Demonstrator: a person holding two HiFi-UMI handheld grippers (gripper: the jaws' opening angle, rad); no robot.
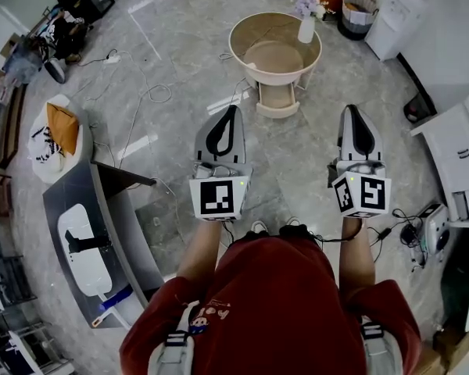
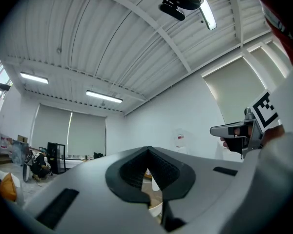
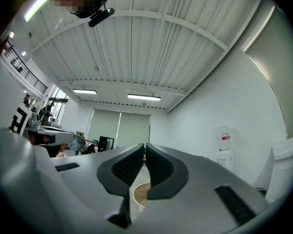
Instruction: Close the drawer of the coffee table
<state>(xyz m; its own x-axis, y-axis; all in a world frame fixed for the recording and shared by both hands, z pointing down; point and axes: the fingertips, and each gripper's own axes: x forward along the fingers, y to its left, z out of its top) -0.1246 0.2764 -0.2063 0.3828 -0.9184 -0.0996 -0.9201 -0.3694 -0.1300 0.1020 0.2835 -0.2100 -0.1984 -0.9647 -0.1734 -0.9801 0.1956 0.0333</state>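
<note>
Red-shirted shoulders [image 1: 277, 303] of the person fill the bottom of the head view, with both forearms reaching forward over a grey marble floor [image 1: 180, 45]. Each hand holds a gripper almost level, side by side and apart, with a marker cube [image 1: 219, 196] at its near end. The left claw [image 1: 233, 109] is clenched: in the left gripper view its tips meet, and only a small bowed gap between the pads lets the floor show through; nothing is held. The right claw [image 1: 352, 109] is also clenched on nothing, with just a thin slit between its ribbed pads in the right gripper view. Ahead of both claws and well apart from them stands the round desk [image 1: 238, 49], cream-coloured with a deep rim. Its drawer [image 1: 277, 100] is pulled out on the side facing the person, open, and lies roughly between the lines of the two grippers. A white vase with pale flowers [image 1: 306, 23] stands at the desk's far right edge. A thin cable [image 1: 152, 92] trails across the floor to the left.
</note>
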